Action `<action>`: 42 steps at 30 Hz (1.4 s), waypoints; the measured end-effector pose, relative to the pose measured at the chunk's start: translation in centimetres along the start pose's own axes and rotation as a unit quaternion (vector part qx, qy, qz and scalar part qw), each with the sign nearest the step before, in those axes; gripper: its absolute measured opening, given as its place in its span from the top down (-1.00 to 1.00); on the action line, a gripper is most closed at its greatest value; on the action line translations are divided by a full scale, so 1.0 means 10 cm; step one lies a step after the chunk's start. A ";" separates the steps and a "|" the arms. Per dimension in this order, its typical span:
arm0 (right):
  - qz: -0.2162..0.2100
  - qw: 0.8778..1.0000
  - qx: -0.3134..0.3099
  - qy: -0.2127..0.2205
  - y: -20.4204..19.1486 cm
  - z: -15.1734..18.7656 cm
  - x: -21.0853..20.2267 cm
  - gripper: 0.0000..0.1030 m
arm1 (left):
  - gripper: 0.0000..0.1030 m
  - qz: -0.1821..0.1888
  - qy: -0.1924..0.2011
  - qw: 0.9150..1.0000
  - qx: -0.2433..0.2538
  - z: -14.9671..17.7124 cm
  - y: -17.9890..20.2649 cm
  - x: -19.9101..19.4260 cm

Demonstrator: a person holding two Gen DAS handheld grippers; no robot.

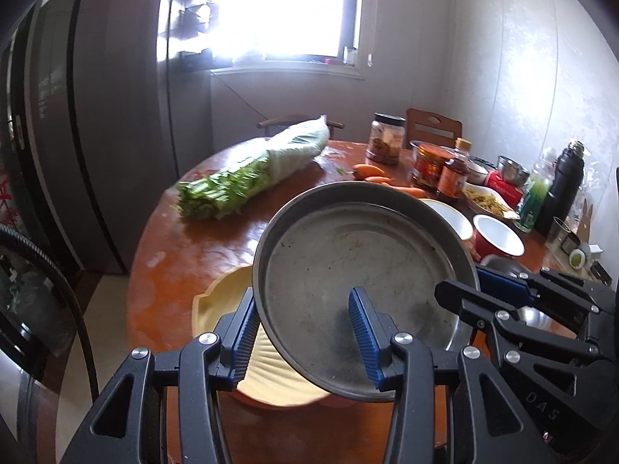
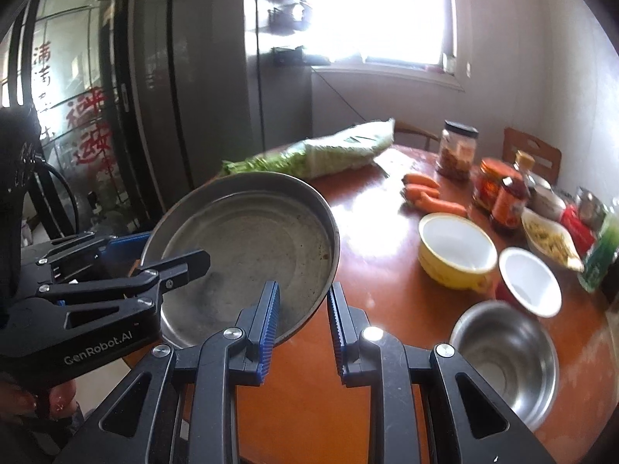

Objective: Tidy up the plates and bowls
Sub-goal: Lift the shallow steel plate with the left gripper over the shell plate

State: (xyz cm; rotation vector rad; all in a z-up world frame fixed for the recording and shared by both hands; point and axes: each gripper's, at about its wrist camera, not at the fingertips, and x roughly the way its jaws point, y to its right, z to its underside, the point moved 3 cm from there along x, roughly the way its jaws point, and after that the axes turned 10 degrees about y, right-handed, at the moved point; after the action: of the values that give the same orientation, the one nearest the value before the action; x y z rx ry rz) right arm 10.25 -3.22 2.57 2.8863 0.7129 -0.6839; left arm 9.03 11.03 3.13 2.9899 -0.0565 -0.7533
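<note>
You face a bright window (image 1: 286, 7) at top centre, a grey fridge (image 1: 116, 116) at left, pale walls (image 1: 522, 77) at right.

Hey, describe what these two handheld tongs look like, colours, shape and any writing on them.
Both the left tongs and the right tongs are black angular frames with triangular cut-outs, silver round rivets at the joints, and blue ribbed pads inside the fingers. One body reads "GenRobot.AI" in pale letters; the other shows "DAS".

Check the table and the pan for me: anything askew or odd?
The metal pan is tilted, lifted off the table by both grippers on opposite rims, over a yellow plate. Its base looks stained. Nothing looks spilled.
</note>
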 end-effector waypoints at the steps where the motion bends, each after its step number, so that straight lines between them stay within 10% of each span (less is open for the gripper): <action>1: -0.004 1.000 -0.004 0.002 -0.05 -0.04 0.04 0.49 | 0.09 -0.004 0.001 1.000 0.000 -0.01 -0.04 0.00; 42: -0.039 0.997 0.000 -0.063 -0.35 0.19 0.93 0.50 | 0.09 -0.042 -0.046 0.998 0.000 0.27 -0.54 0.46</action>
State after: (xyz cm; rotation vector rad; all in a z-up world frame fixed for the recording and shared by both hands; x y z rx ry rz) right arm 15.19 3.42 -3.21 2.7979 0.8126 -0.8668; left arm 11.88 16.07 -1.79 2.9724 0.0657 -0.8986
